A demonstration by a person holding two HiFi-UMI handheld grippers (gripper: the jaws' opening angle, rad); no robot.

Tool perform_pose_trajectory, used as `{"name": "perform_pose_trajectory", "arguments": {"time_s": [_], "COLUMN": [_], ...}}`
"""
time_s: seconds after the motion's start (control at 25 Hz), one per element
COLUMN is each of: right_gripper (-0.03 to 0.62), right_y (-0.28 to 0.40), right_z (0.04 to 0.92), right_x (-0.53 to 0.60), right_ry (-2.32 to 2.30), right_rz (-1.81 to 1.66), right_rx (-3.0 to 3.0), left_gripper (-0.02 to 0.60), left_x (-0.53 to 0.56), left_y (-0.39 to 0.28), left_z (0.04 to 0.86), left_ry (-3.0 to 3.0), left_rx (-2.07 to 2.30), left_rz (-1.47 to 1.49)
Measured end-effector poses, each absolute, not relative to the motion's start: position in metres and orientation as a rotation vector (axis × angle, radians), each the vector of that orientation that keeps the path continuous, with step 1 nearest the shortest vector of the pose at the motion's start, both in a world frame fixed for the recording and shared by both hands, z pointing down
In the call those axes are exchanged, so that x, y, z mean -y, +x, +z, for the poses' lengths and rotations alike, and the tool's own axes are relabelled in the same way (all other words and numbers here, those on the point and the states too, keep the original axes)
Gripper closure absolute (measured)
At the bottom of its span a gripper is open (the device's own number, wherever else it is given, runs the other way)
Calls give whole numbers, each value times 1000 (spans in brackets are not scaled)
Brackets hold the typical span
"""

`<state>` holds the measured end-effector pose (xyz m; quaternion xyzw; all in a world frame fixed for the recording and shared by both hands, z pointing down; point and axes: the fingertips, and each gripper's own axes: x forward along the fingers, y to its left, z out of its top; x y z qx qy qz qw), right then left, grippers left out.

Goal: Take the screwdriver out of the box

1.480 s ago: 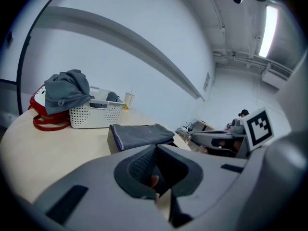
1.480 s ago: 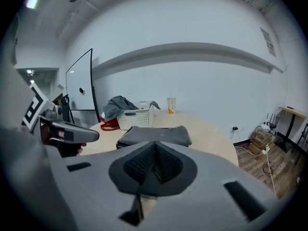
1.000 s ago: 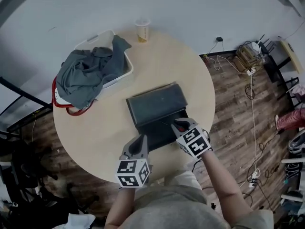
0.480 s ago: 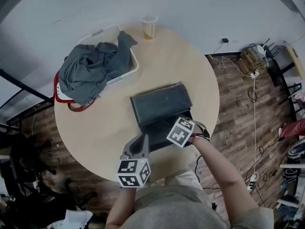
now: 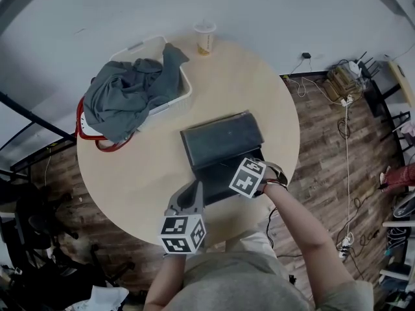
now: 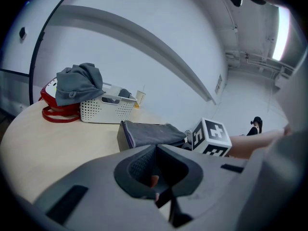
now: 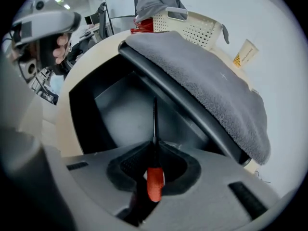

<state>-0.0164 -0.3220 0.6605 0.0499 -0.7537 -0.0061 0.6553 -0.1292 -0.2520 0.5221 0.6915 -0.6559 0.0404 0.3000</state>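
A dark box point(image 5: 222, 140) lies open in the middle of the round table, its grey fabric lid point(image 7: 207, 76) raised over the black tray point(image 7: 118, 105). My right gripper point(image 7: 154, 141) points down into the tray and is shut on the screwdriver point(image 7: 154, 183), red handle between the jaws, thin black shaft point(image 7: 154, 117) running forward. In the head view its marker cube point(image 5: 248, 177) hides the jaws. My left gripper point(image 5: 192, 190) rests at the box's near left corner, shut with nothing held; in the left gripper view point(image 6: 155, 148) the box point(image 6: 149, 134) lies just ahead.
A white basket point(image 5: 170, 105) heaped with grey clothes point(image 5: 130, 92) stands at the table's far left, beside a red-rimmed item point(image 5: 87, 131). A paper cup point(image 5: 205, 37) sits at the far edge. Bare tabletop point(image 5: 130, 173) lies left of the box. Cables cover the floor point(image 5: 343, 135) at right.
The right gripper has tipped over and down into the box's tray, its marker cube turning, and closed on the screwdriver. The left gripper has stayed put.
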Motion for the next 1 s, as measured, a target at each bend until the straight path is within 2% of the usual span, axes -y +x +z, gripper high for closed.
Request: {"name": "perform_pose_trajectory", "arguments": {"time_s": [0.56,1.0], "right_gripper": [548,548], "right_y": [-27,-31], "right_z": [622,555], "right_x": [298,293], "right_ry": [138,453], "right_rz": [-97,-141], "right_rx": [1818,2035], "left_gripper": [578,578], "left_x": [232,212], "left_y": [-133,-122], "left_z": [503,480], "left_ry": [1901,2017], "left_rx": [1735,1686], "left_rz": [87,81]}}
